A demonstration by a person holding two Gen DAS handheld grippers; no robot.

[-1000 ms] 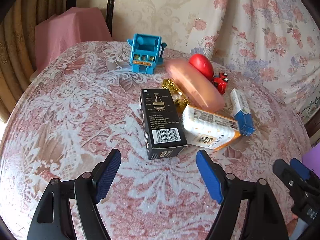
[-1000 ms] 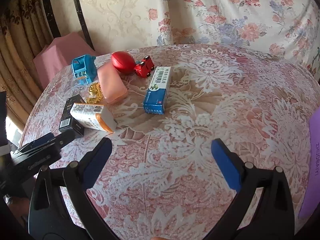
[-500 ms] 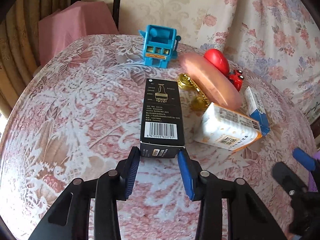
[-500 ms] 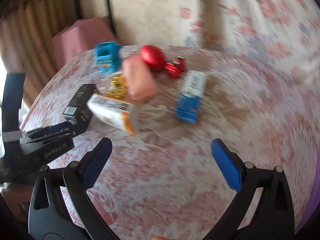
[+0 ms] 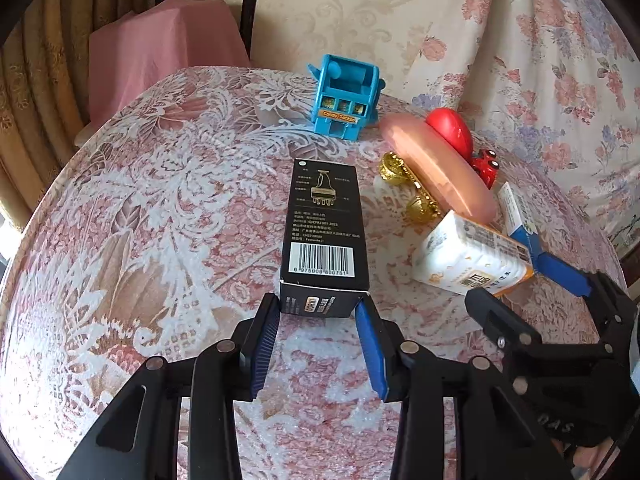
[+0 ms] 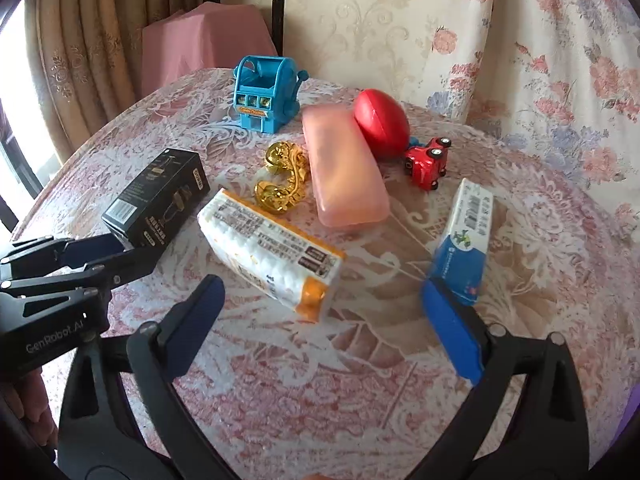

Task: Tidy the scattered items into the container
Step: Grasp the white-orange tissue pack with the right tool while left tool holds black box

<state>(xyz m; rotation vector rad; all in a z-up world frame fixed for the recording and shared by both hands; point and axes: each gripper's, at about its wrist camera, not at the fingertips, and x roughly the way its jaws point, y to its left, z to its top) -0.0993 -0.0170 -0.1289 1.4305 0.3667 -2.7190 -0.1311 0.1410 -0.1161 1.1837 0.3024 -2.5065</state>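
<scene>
- Left wrist view: left gripper jaws narrowed onto the near end of the black box, lying flat on the surface, ready for lifting; container not in view.
- Right wrist view: right gripper jaws wide, straddling the white-orange pack, seemingly lined up for pinching.

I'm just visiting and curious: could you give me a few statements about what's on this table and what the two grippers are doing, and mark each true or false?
1. The left gripper is closed on the black box. True.
2. The right gripper holds the white packet. False: it is open, holding nothing.
3. The gold ornament lies beside the pink case. True.
4. The toy car is blue. False: it is red.
</scene>
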